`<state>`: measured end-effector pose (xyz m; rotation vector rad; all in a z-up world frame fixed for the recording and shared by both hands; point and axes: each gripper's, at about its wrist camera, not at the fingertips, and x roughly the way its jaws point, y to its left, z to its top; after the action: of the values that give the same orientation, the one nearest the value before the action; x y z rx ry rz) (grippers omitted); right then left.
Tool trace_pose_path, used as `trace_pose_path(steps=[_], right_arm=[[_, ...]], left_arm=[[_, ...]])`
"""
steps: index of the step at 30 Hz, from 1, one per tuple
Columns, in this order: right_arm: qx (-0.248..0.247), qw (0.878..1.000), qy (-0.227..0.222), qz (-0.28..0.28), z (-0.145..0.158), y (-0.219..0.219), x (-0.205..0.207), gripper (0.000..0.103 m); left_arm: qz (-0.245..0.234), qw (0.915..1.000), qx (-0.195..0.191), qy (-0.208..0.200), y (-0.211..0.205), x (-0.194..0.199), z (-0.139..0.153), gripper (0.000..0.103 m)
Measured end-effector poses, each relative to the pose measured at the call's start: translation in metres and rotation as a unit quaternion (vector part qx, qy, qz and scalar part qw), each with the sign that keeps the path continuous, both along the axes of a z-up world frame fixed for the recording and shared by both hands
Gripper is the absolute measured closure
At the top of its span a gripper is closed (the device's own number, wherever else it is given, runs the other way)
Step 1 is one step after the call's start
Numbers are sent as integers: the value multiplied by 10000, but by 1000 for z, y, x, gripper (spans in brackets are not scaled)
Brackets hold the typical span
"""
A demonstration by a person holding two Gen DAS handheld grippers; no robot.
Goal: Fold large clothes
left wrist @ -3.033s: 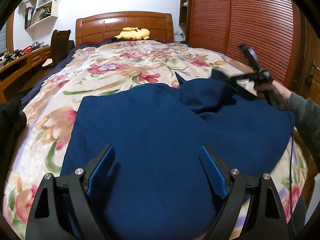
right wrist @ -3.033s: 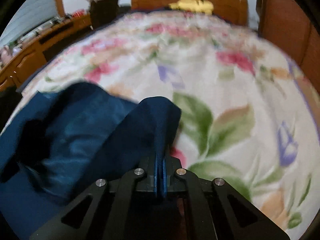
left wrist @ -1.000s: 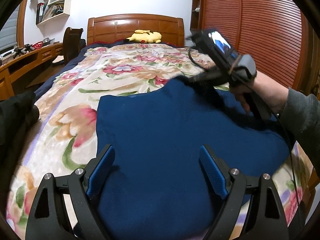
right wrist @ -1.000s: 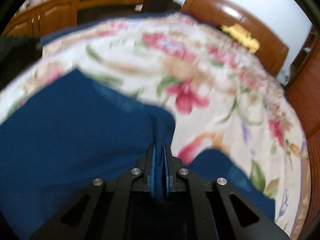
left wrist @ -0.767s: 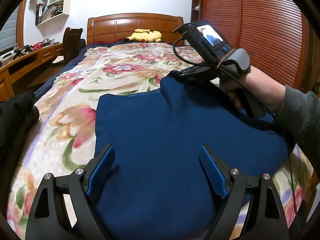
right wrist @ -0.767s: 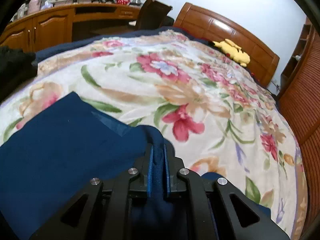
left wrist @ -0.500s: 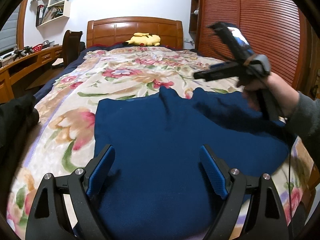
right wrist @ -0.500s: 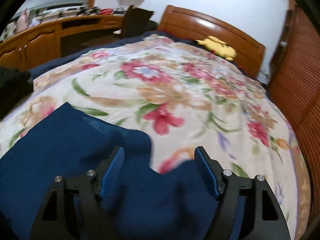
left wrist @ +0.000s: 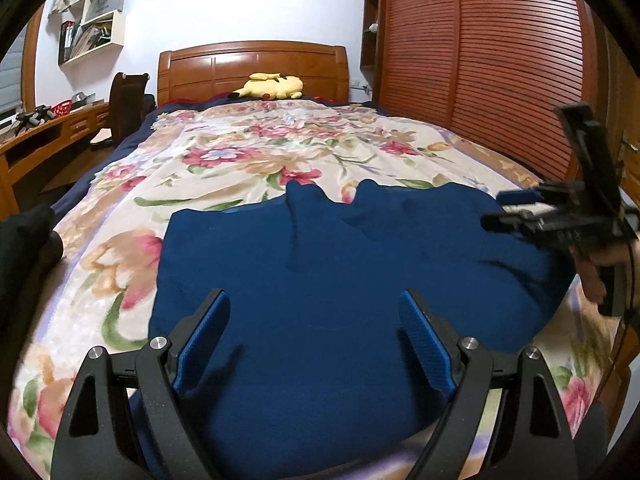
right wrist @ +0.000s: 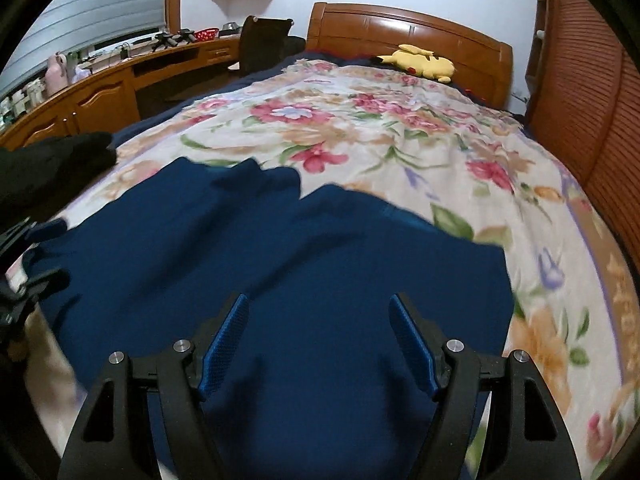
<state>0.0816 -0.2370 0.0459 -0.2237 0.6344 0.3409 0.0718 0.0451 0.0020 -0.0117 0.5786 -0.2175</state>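
A large dark blue garment (left wrist: 320, 272) lies spread on the floral bedspread (left wrist: 248, 160) at the foot of the bed, with both sleeves folded in over its middle. It also shows in the right wrist view (right wrist: 280, 264). My left gripper (left wrist: 314, 320) is open and empty, just above the garment's near part. My right gripper (right wrist: 318, 328) is open and empty over the garment's right part. It also shows at the right of the left wrist view (left wrist: 520, 210), held above the garment's right edge.
A yellow plush toy (left wrist: 270, 86) lies by the wooden headboard (left wrist: 252, 68). A wooden slatted wardrobe (left wrist: 480, 60) runs along the right. A desk (right wrist: 120, 80) and a chair (right wrist: 264, 44) stand on the left. A black garment (right wrist: 48, 160) lies at the bed's left edge.
My right gripper carried the right sleeve over the garment's middle, opened and let it go, then drew back to the right. My left gripper stayed open and nearly still.
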Motion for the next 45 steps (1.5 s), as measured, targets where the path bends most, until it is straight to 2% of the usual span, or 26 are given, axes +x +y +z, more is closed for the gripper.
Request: trace_pose_path(steps=[6,11,15,19,20,26,34,40,45], right_arm=[[177,9997,-36,191,-10,13,-41,28],[314,9989,-201,273,-6,11,-67,28],[142,9991,-128,374,-26,14,-79,28],[29,9991,164,384,-56,15,-72,28],[-18,9991,121,403,-61,15,-73,28],[30,9993,-10,370,-58,13,-77,28],[173,9992,-205,301,-70,15,-89,28],[239,9990,-264,276,-67,10,-95,28],[323,9969,-641,-314,-56,-18,-124,28]], left_arm=[[-74,10000,5,30,-10,-6,0,16],[-101,9999,25,93,-14,-16,-6,16],[-119,9985,270,459,-20,-10,-25,16],[-148,9979,362,516,-22,-13,-30,16],[-141,9977,421,518,-23,-14,-31,16],[-49,9980,489,404,-26,-18,-30,16],[45,9983,518,253,-30,-22,-26,16],[-59,9991,345,257,-37,-22,-24,16],[-144,9987,413,253,-50,-24,-27,16]])
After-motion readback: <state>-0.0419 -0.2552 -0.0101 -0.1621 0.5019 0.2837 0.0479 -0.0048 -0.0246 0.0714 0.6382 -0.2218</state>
